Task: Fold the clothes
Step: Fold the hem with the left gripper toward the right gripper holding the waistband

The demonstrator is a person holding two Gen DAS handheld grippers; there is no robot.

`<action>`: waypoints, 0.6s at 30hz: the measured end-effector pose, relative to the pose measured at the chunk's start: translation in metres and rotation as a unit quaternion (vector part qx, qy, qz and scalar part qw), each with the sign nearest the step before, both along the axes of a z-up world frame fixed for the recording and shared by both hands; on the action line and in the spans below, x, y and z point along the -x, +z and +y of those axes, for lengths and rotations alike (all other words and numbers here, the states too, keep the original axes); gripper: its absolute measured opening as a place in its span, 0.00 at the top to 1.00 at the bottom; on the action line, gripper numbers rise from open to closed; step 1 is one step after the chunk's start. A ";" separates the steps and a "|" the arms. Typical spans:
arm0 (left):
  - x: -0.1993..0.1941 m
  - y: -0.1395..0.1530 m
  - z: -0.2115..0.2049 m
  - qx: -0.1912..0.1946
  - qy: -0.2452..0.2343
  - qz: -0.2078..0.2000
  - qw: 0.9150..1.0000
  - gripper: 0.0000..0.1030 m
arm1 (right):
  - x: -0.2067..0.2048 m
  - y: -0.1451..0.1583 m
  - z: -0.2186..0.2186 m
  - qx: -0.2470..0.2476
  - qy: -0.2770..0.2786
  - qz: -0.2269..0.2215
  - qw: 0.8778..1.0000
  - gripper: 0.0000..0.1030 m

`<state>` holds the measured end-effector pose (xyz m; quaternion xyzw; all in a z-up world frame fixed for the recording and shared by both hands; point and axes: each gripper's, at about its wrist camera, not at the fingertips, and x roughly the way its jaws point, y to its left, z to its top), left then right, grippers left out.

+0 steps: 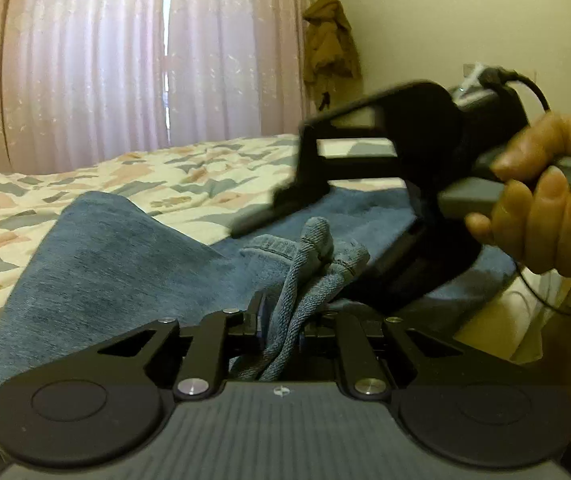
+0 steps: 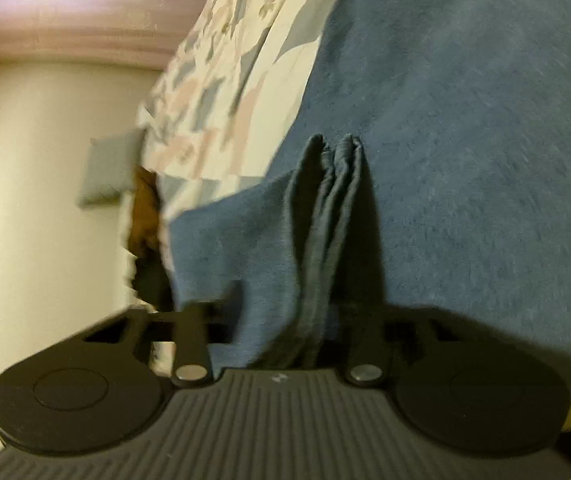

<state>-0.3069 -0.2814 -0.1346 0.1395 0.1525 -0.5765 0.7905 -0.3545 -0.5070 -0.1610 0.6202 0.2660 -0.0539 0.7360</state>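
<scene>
Item: blue garment [image 1: 117, 264], terry-like cloth, spread on the bed [image 1: 85, 184] over a patterned cover.

Left tool [image 1: 285, 320]: we see it clamped on a bunched hem.

Right tool [image 2: 317, 320]: pinched on a thin fold of the same cloth; its grasping end is motion-blurred in the left view.

Risks, as we judge them: the thin fold slipping free under tension; uneven pulls skewing the crease; bunched layers dragging along.

left gripper [image 1: 281, 320]: black linkages, silver screws, ribbed grey body | right gripper [image 1: 253, 216]: black frame, grey handle, black cable [image 1: 533, 88]
</scene>
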 end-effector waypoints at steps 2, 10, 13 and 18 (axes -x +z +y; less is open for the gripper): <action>0.002 0.004 0.002 0.005 -0.003 -0.001 1.000 0.77 | -0.001 0.005 0.000 0.041 0.004 0.005 0.999 0.90; -0.011 0.048 0.032 0.046 -0.057 0.094 0.993 0.61 | 0.099 0.090 -0.051 0.235 -0.087 0.001 0.968 0.90; -0.021 0.050 0.027 0.038 -0.042 0.121 0.991 0.61 | 0.128 0.068 -0.075 0.212 -0.108 0.053 0.970 0.90; -0.041 0.045 -0.016 -0.024 0.016 0.111 0.993 0.63 | 0.152 0.044 -0.087 0.186 -0.125 0.042 0.974 0.91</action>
